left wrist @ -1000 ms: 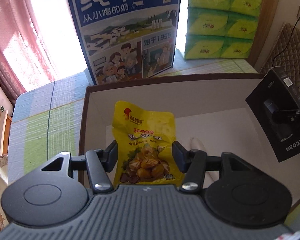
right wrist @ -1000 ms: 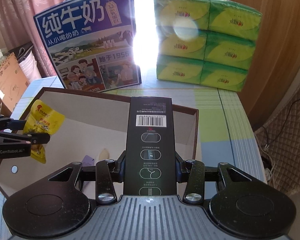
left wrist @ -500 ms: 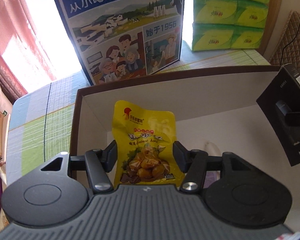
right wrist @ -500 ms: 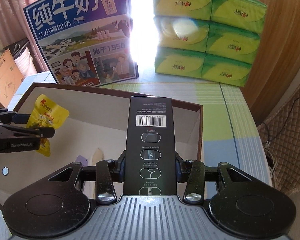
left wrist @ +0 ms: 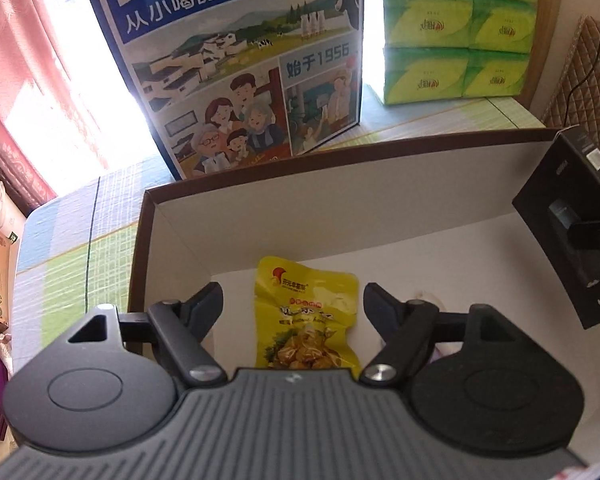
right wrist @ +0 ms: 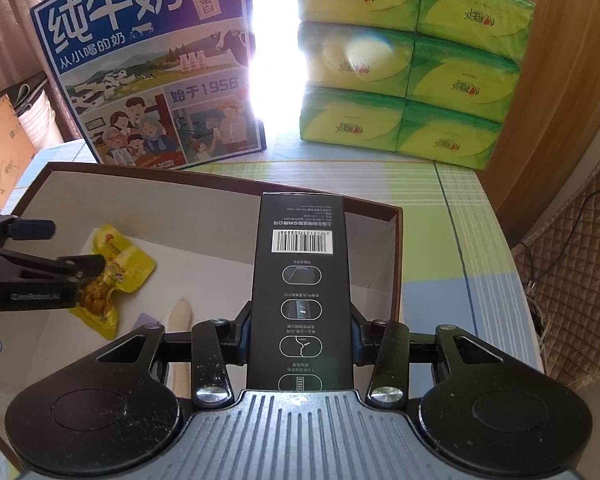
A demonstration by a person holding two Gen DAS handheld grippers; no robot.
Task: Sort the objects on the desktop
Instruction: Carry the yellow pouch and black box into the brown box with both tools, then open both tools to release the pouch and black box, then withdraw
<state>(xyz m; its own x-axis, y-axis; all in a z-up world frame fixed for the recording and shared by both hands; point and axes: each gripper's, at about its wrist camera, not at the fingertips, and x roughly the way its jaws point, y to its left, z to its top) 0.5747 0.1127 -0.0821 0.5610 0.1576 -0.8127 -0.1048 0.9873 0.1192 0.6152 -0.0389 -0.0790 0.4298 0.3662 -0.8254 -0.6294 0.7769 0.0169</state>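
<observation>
**Pouch dropped in the box, black carton still to go**

Now the left gripper (left wrist: 293, 300) has just been opening its jaws, and they stand wide apart; the yellow snack pouch (left wrist: 306, 314), which they clamped a second ago, lies loose between them on the white floor of the brown box (left wrist: 260, 160), at lower centre of the left view. So this item looks sorted. At the right, the right gripper (right wrist: 298, 332) holds the black carton (right wrist: 302, 280) firmly over the same box. Behind, on the checked surface (right wrist: 452, 216), stand a blue milk carton (right wrist: 152, 64) and green tissue packs (right wrist: 412, 60); pink curtains (left wrist: 28, 60) hang at the far left.
</observation>
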